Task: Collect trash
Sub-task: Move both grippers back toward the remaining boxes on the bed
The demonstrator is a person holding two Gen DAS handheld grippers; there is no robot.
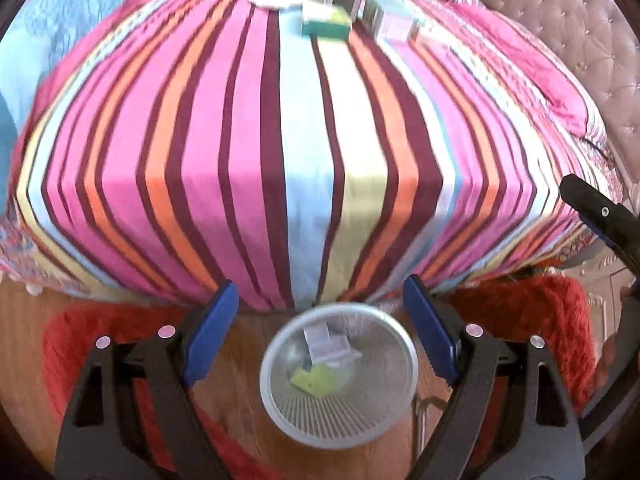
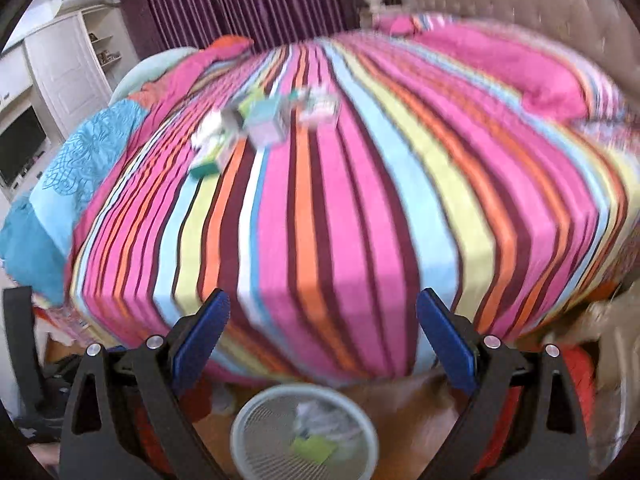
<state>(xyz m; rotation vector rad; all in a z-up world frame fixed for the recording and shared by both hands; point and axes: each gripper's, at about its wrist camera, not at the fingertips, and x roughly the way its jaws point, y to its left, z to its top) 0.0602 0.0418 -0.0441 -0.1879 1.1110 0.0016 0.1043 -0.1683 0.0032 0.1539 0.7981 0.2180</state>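
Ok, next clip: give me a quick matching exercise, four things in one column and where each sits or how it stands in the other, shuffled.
Things:
1. mesh bin
2. green slip
3. small boxes
4. left tongs

Place or state:
A. on the striped bedcover, far end
B. on the wooden floor at the foot of the bed
C. open, holding nothing
D. inside the bin, beside a clear wrapper

Pairs: 1-B, 2-D, 3-A, 4-C
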